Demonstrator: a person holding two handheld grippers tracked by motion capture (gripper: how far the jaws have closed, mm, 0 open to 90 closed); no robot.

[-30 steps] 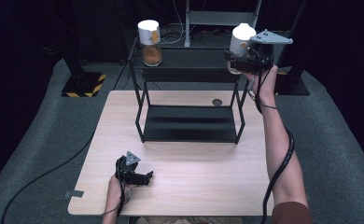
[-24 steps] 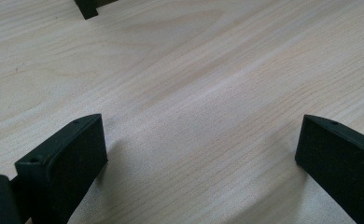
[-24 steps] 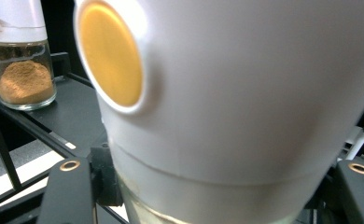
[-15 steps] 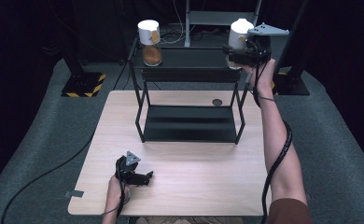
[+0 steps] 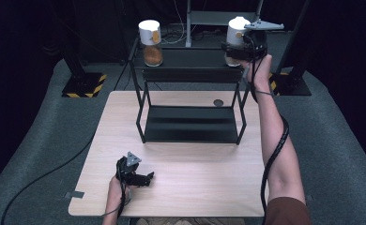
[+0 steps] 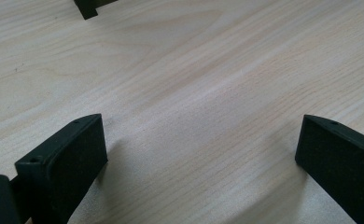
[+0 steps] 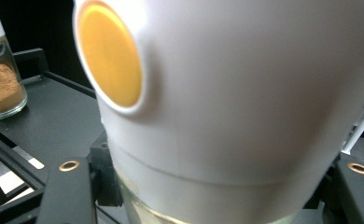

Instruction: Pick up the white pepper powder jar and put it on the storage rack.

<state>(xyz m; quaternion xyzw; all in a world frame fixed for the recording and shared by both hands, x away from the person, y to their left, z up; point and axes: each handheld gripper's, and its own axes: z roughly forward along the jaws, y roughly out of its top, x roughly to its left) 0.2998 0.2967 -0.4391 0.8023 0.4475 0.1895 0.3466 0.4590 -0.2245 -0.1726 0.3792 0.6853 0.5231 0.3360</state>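
The right claw (image 5: 240, 49) is clamped on a white-capped glass spice jar (image 7: 217, 112) bearing an orange disc.

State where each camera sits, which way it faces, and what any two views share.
High view: above the person's side, looking forward and down on the table and black rack; both forearms show.
Left gripper view: on the left claw, facing the tabletop between open jaws.
Right gripper view: on the right claw, shut on the white-capped jar.
High and right views share the other spice jar.
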